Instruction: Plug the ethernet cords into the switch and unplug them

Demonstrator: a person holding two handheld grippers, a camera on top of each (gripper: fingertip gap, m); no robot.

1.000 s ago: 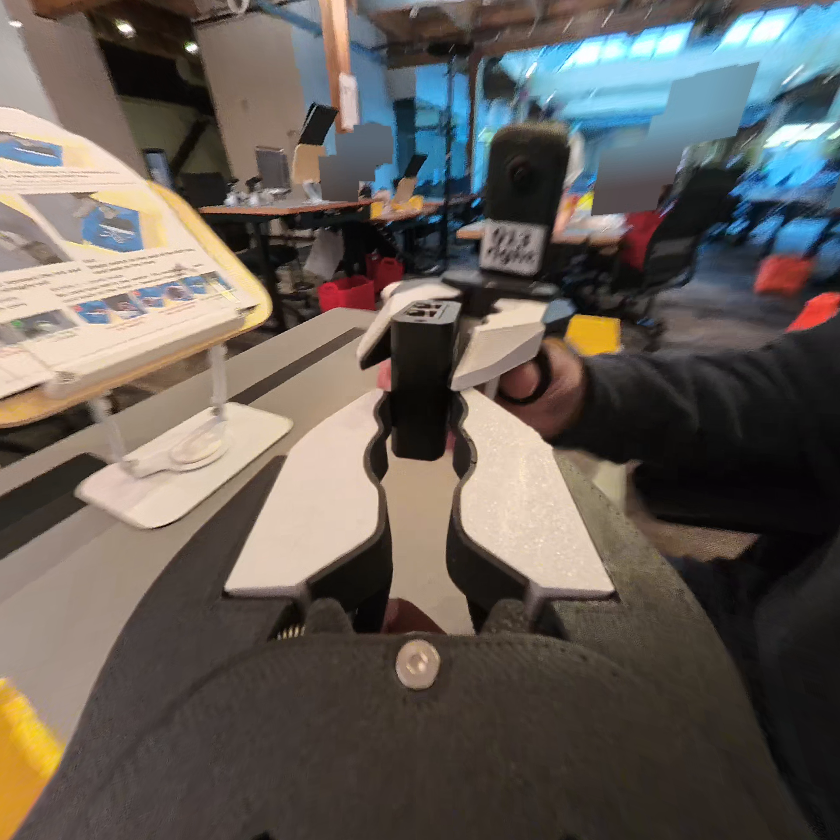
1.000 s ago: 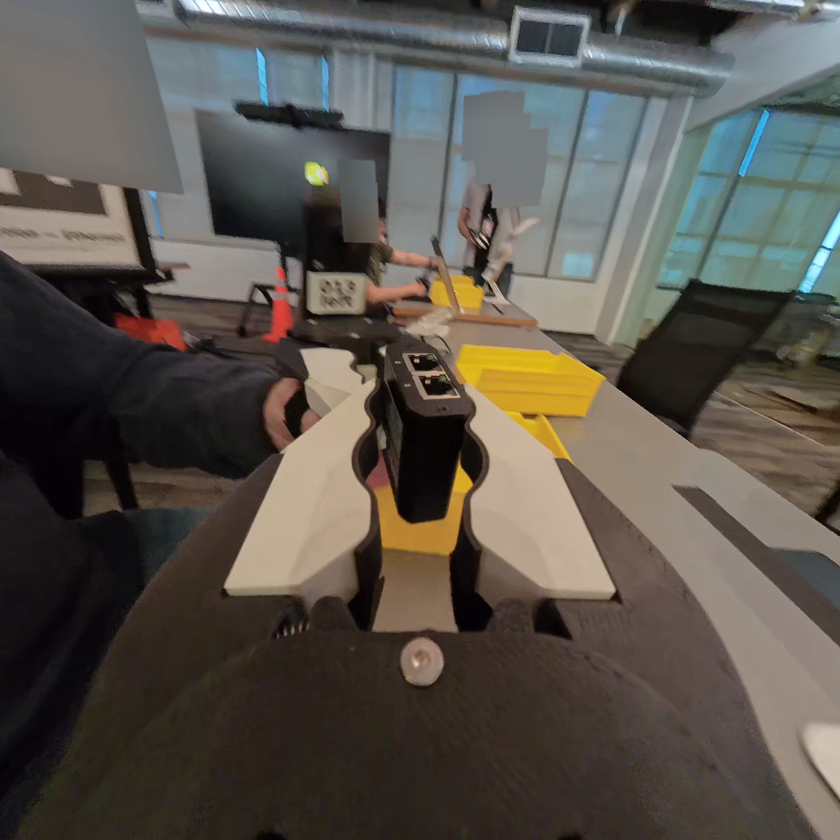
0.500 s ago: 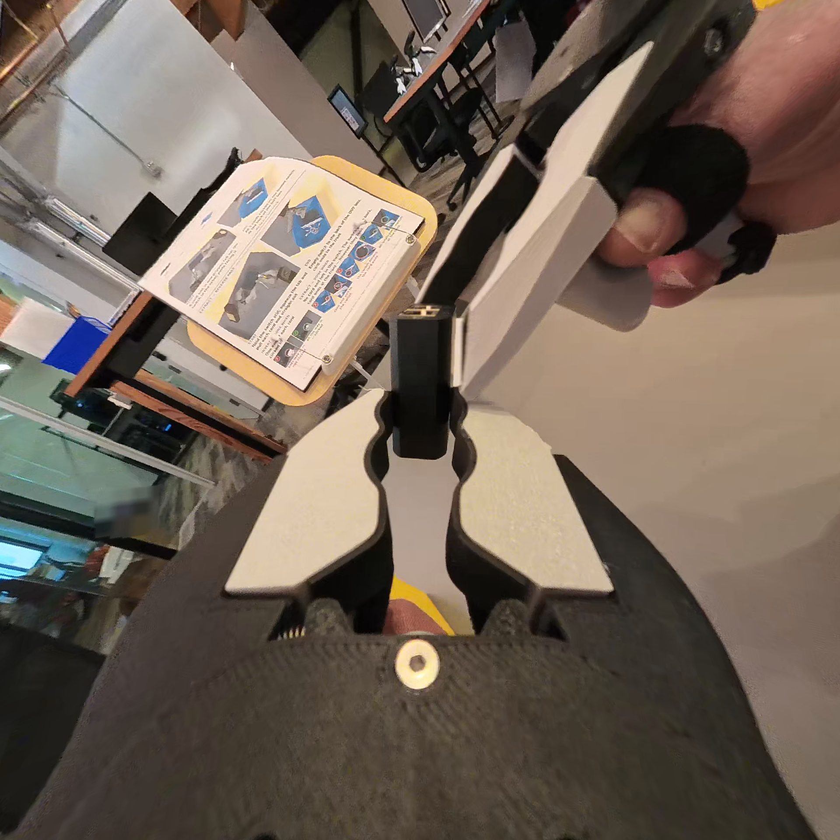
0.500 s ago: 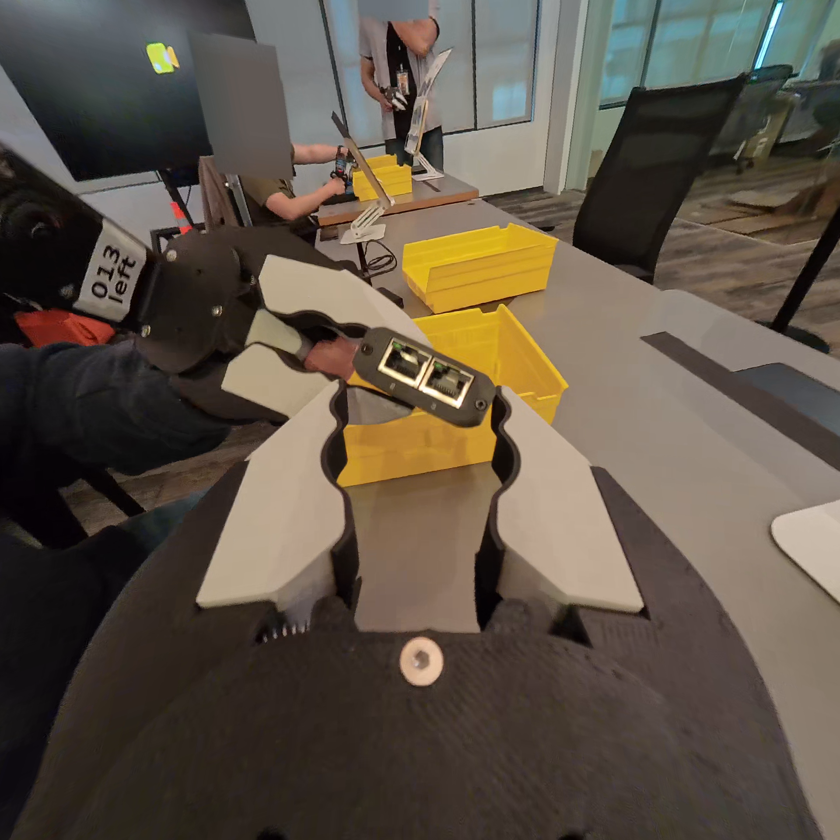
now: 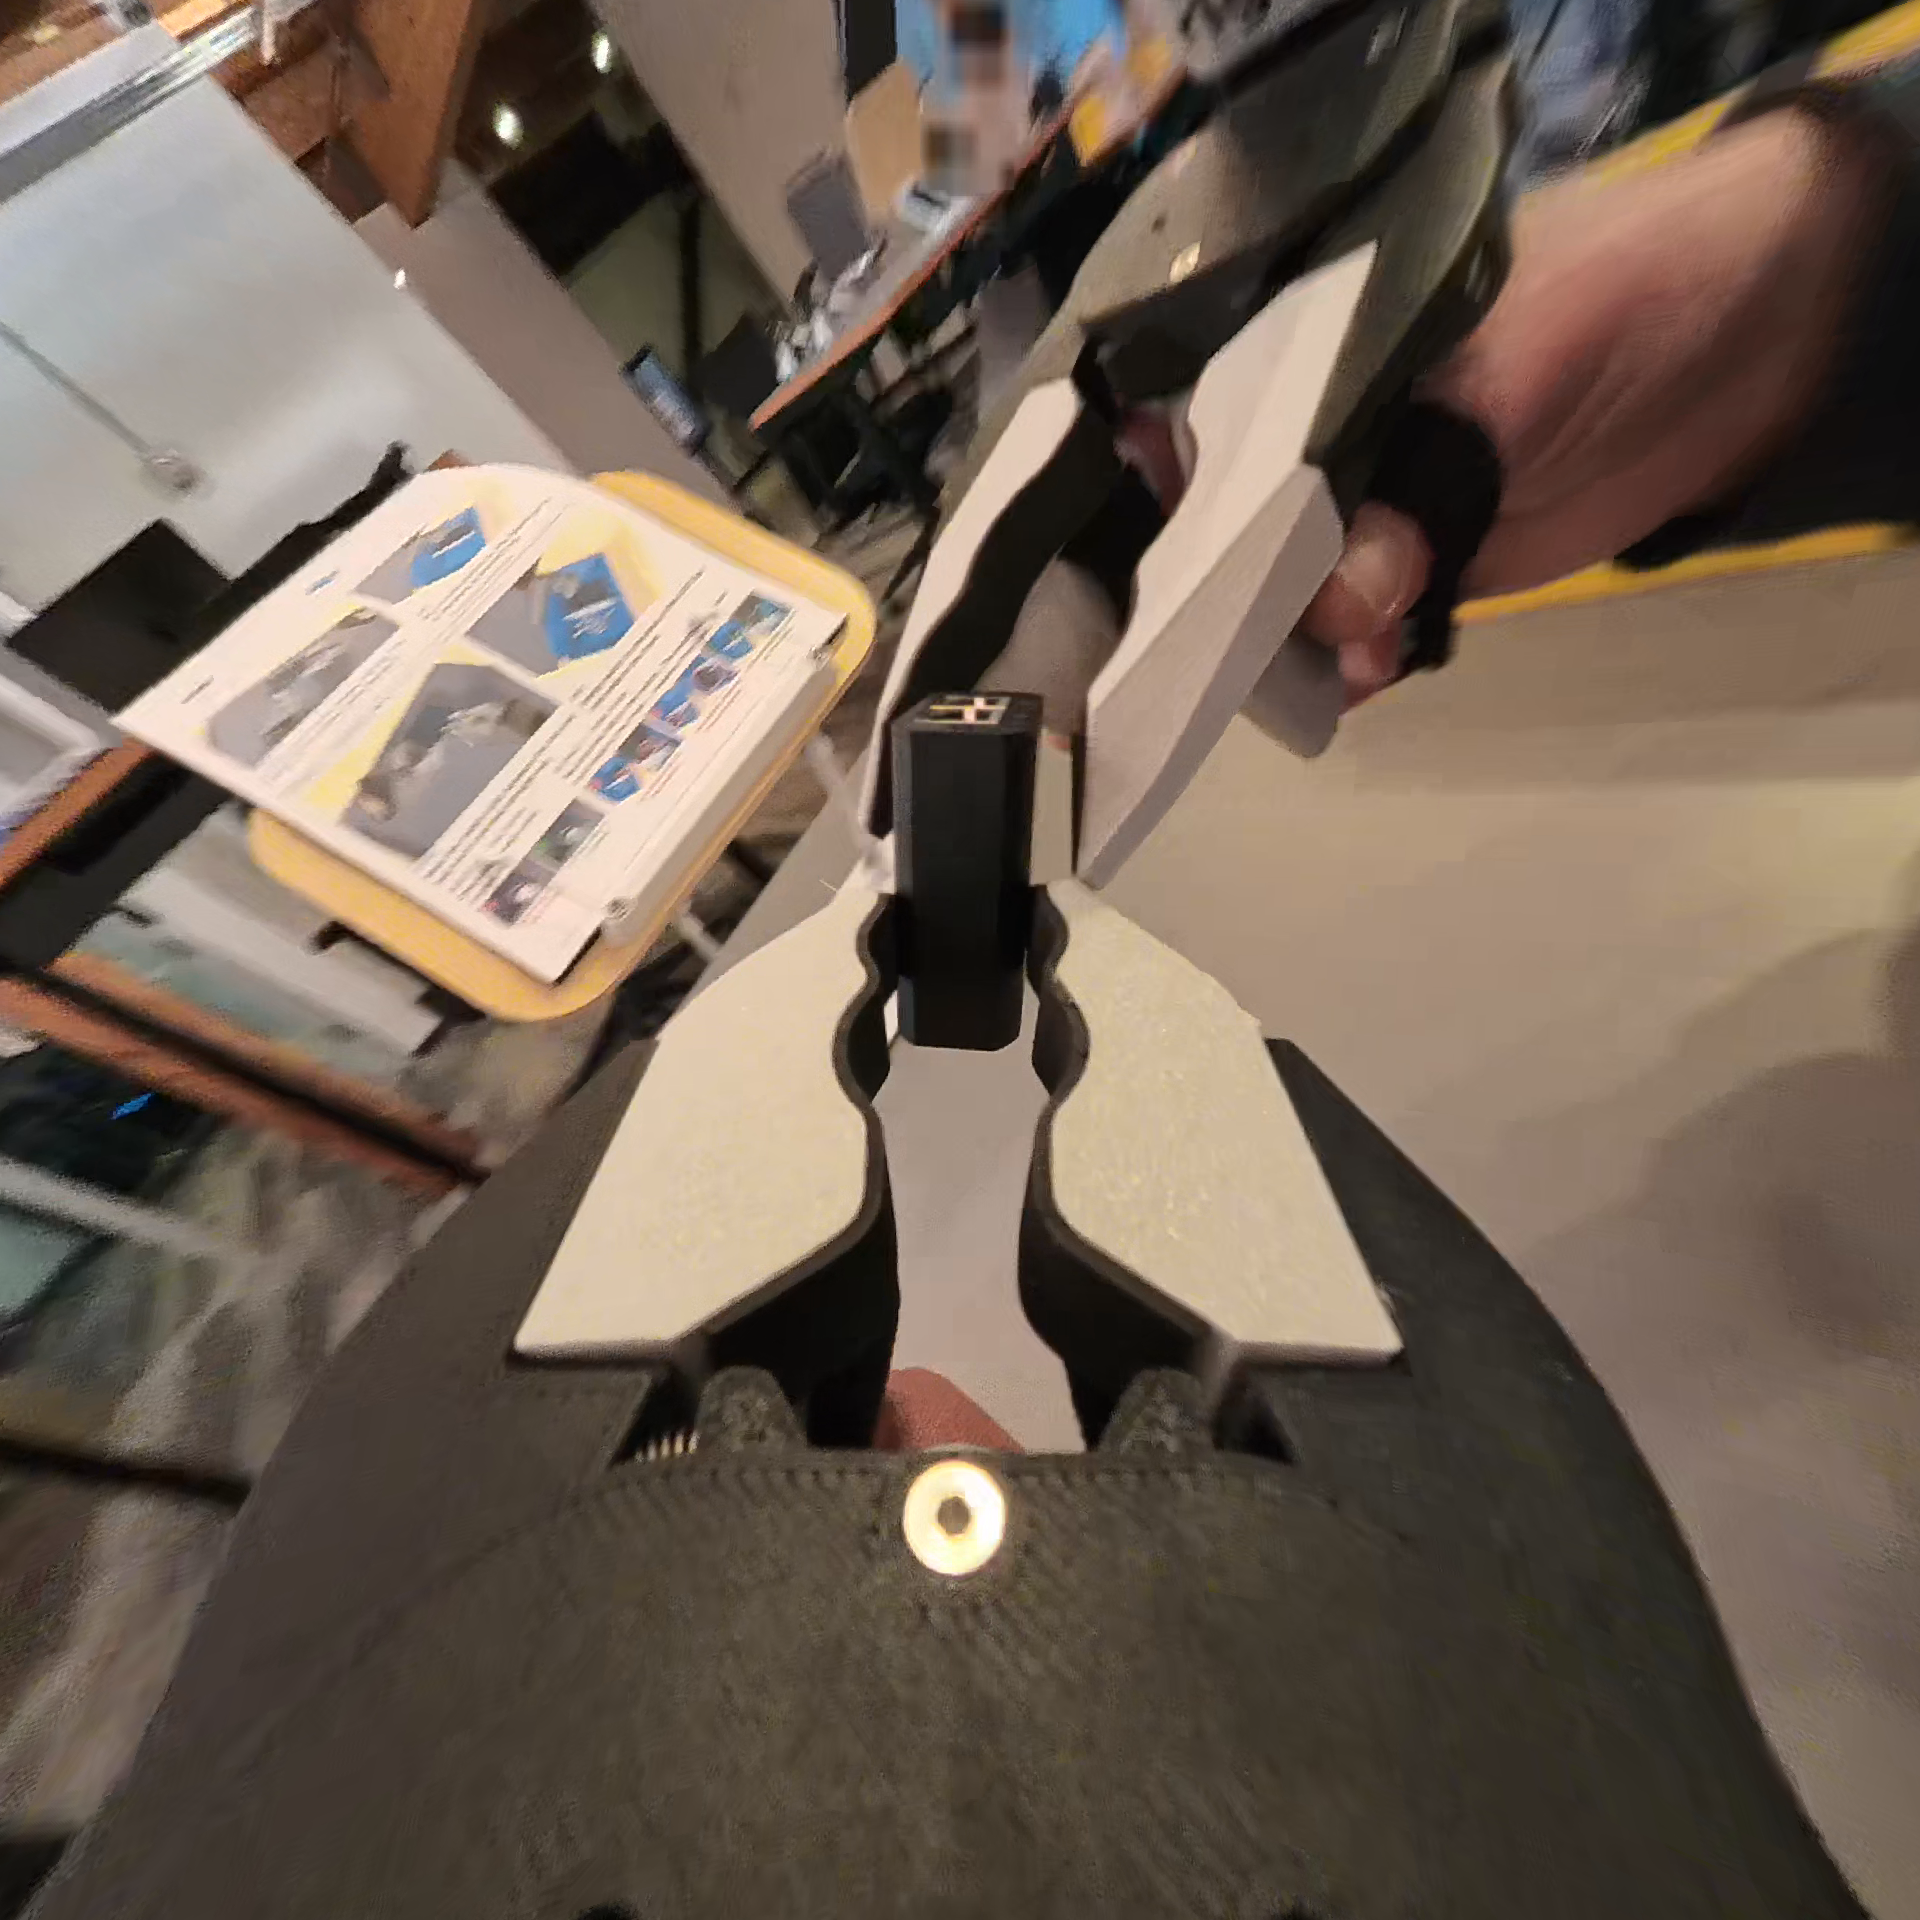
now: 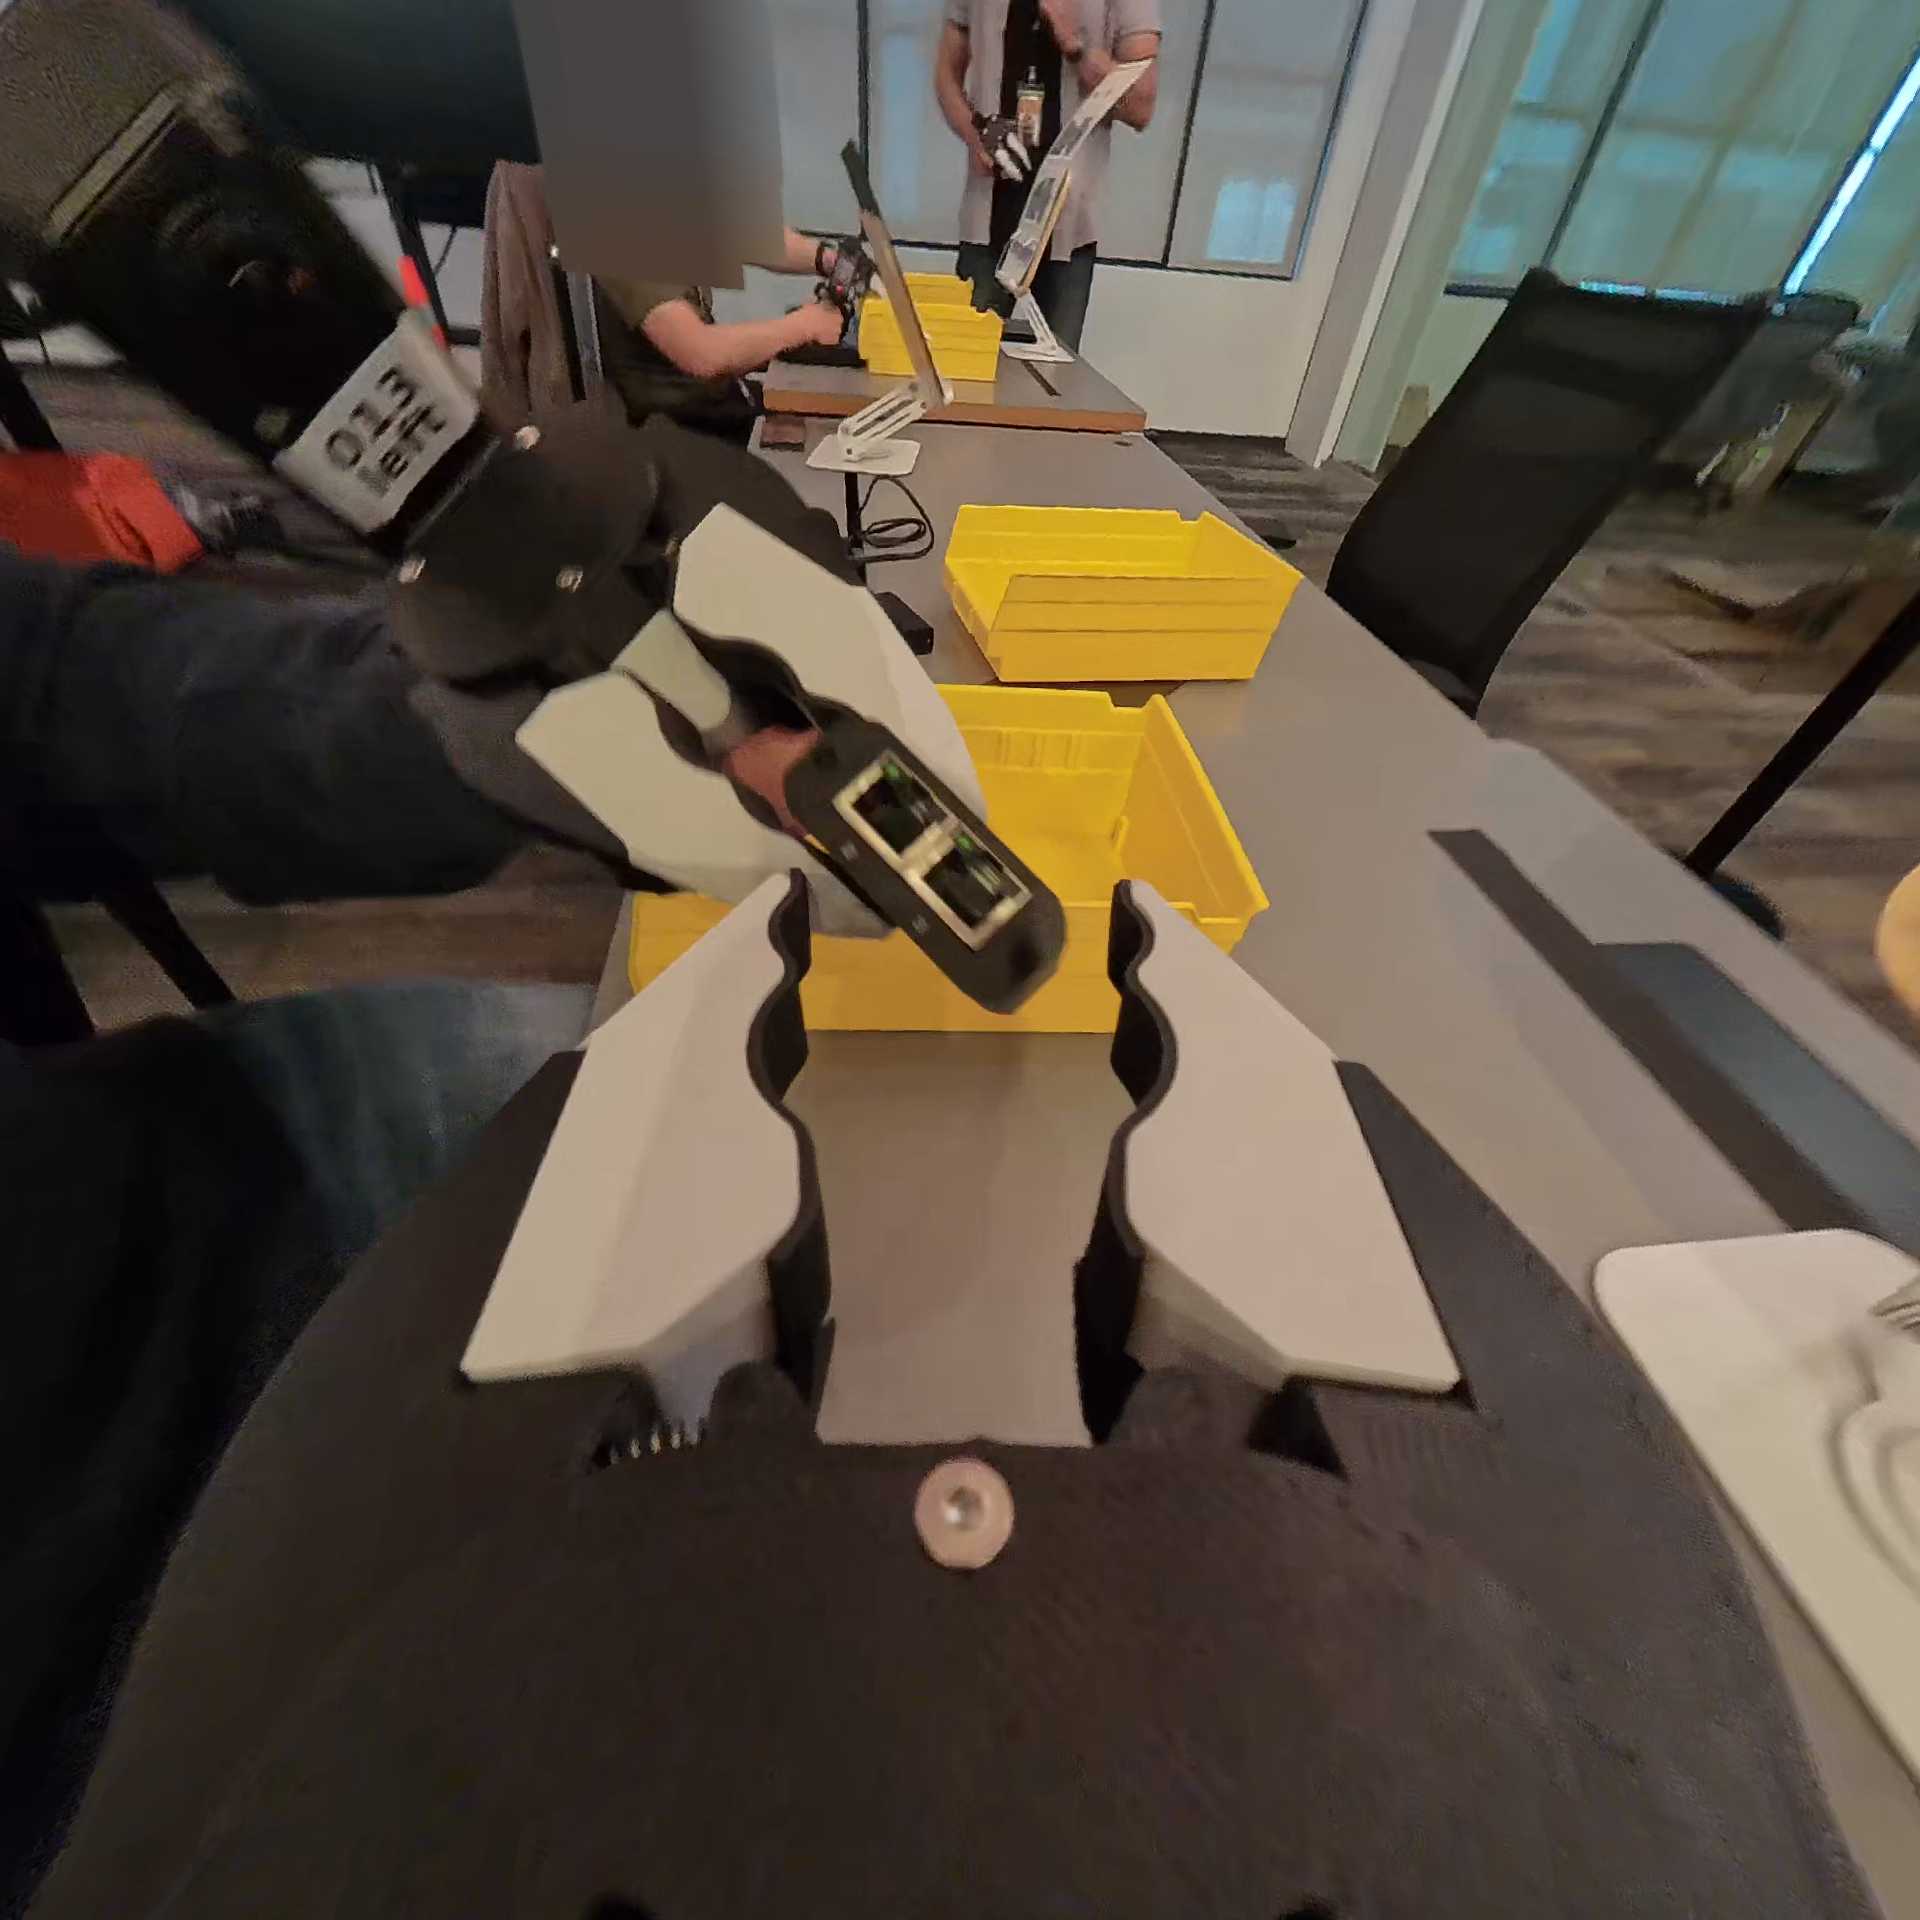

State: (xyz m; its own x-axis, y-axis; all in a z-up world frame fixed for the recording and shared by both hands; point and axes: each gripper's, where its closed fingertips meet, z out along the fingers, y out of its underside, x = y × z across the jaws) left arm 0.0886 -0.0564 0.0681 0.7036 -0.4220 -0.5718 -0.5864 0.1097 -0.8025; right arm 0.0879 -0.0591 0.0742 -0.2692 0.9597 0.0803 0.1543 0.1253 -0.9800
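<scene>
The switch is a small black box with two ports on its far end. My left gripper is shut on it and holds it in the air above the grey table. In the right wrist view the switch shows its two ports, tilted, held by the left gripper. My right gripper is open and empty, its jaws wide apart just in front of the switch. It also shows in the left wrist view, open, beyond the switch. No ethernet cords are in view.
An open yellow bin sits on the table behind the switch, another yellow bin farther back. A printed instruction sheet on a stand is at the left. A white stand base lies at the right. People are at the far table. My two grippers' fingertips are within a few centimetres of each other.
My right gripper has let go of the switch, opened wide and drawn back. My left gripper keeps the switch and has turned it, so the ports face the right wrist camera at a tilt.
</scene>
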